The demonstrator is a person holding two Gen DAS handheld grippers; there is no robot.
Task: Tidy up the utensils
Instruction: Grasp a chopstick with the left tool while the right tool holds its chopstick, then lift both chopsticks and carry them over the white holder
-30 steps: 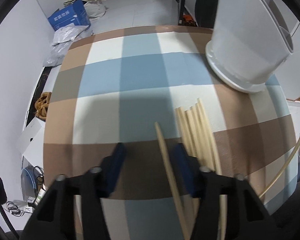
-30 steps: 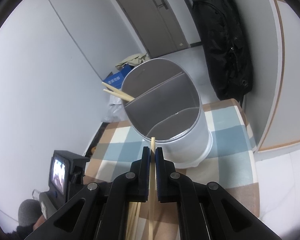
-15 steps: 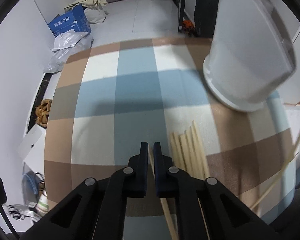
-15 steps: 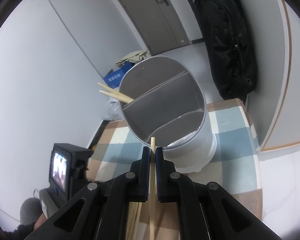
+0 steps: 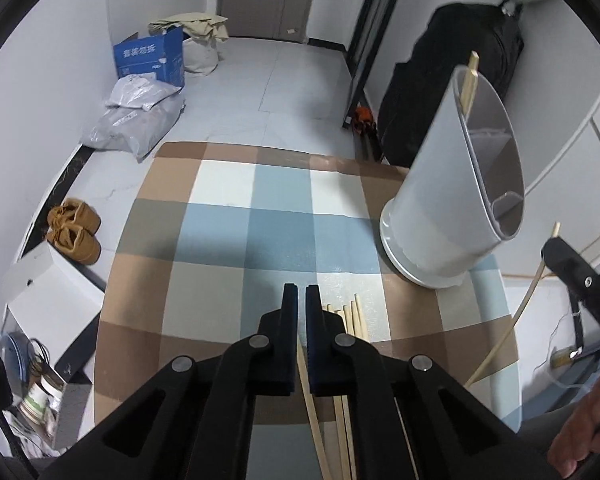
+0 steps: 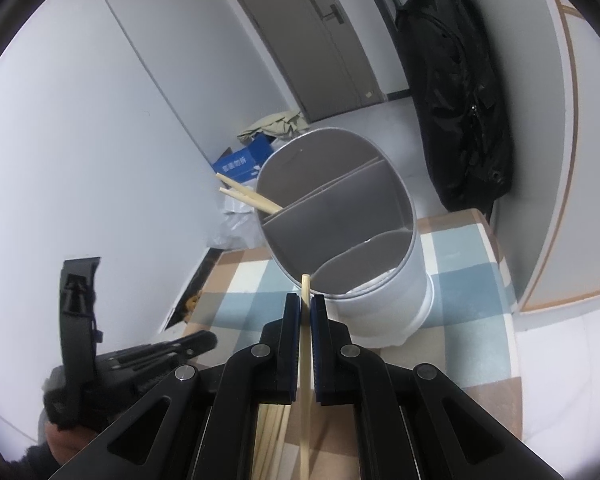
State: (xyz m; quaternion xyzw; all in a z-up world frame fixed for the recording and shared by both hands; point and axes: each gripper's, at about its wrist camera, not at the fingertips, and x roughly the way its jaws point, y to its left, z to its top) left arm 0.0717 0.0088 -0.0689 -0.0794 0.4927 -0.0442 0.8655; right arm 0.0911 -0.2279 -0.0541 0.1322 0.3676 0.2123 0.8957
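Since a second ago the left gripper [image 5: 301,292] has gone from spread wide on the tablecloth to pressed together on a single chopstick [image 5: 310,404], and it has lifted: the left wrist view now takes in the whole checked tablecloth [image 5: 220,240] and the floor beyond. That chopstick runs from between the blue pads down to the lower centre of the frame; whether its front tip reaches past the pads is hard to tell, since the fingers hide it. Just right of the fingers, a loose bundle of chopsticks [image 5: 356,316] lies on the cloth.

At the right of that view stands the grey utensil holder [image 5: 440,208], split by dividers into compartments. Two chopsticks [image 5: 469,84] poke out over its top rim at the upper right.

From the right wrist view, the right gripper [image 6: 305,304] is pinching its own chopstick [image 6: 305,360], whose tip shows just above the pads and overlaps the holder's near rim at frame centre. The utensil holder [image 6: 412,280] shows three compartments: the two stored chopsticks [image 6: 246,197] lean out of the far left one toward the upper left, while the middle and near compartments show only grey walls. More chopsticks [image 6: 270,428] lie below the jaws at the bottom centre.
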